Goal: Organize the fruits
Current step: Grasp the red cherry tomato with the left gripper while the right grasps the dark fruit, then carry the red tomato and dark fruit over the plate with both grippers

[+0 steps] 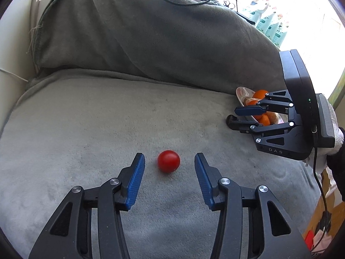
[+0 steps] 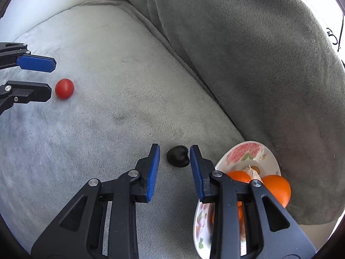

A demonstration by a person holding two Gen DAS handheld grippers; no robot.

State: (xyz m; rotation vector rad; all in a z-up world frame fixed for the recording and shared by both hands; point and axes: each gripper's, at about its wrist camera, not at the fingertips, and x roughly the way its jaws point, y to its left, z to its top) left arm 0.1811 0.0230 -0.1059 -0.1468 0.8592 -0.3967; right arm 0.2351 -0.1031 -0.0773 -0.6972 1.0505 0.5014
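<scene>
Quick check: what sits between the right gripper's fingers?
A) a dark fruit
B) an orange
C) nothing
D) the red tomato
A: in the right wrist view a dark fruit lies on the grey cushion between the right gripper fingers, not yet pinched; the tomato is over by the left gripper.

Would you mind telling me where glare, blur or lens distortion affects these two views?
Left wrist view: the window at upper right is blown out white; the red tomato is slightly soft-edged; the fisheye bows the grey cushion edges. Right wrist view: lighting is even, the dark fruit reads as a near-featureless black shape, and the floral plate is stretched near the frame's rim.
</scene>
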